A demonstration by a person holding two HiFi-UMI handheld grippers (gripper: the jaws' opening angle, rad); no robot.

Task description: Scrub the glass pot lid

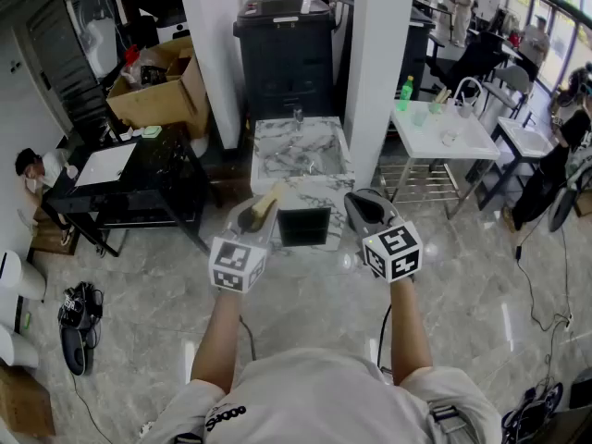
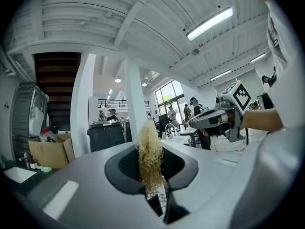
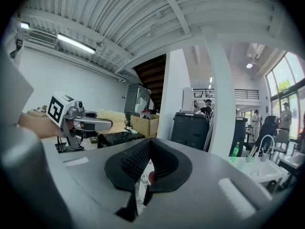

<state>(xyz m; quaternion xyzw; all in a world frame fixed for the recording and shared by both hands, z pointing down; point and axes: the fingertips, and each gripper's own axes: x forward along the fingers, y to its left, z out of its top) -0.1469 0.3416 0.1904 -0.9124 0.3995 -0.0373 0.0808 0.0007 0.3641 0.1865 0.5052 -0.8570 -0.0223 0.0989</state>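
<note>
My left gripper is shut on a pale yellow fibrous scrubber, held over the near end of a marble sink counter. In the left gripper view the scrubber fills the gap between the jaws and sticks up past them. My right gripper hovers level with it, a hand's width to the right; its jaws stand together with nothing visibly held. Through their narrow gap only marble and a small red spot show. No glass pot lid can be made out in any view.
A black square thing lies on the counter between the grippers, with a faucet at the far end. A white pillar and dark bin stand behind. A white table is right, a black table left.
</note>
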